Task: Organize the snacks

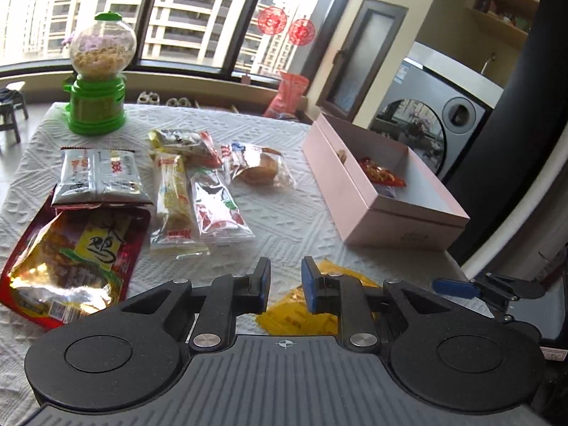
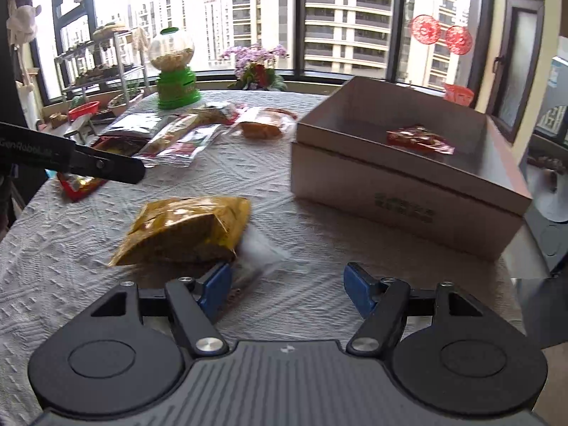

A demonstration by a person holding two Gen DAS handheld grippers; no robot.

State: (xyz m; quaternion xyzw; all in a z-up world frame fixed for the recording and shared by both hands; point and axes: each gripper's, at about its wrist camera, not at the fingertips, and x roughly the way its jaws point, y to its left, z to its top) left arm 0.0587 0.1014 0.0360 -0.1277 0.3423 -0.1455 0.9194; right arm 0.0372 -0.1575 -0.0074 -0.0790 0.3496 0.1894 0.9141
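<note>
We see a yellow snack bag (image 2: 184, 229) lying flat on the cloth, apart from the pink open-topped box (image 1: 358, 191). The box holds one red packet (image 2: 419, 138), possibly with another item beneath. Remaining packets (image 1: 198, 191) lie flat and clustered, some overlapping, beside a large red-and-gold bag (image 1: 71, 259).
</note>
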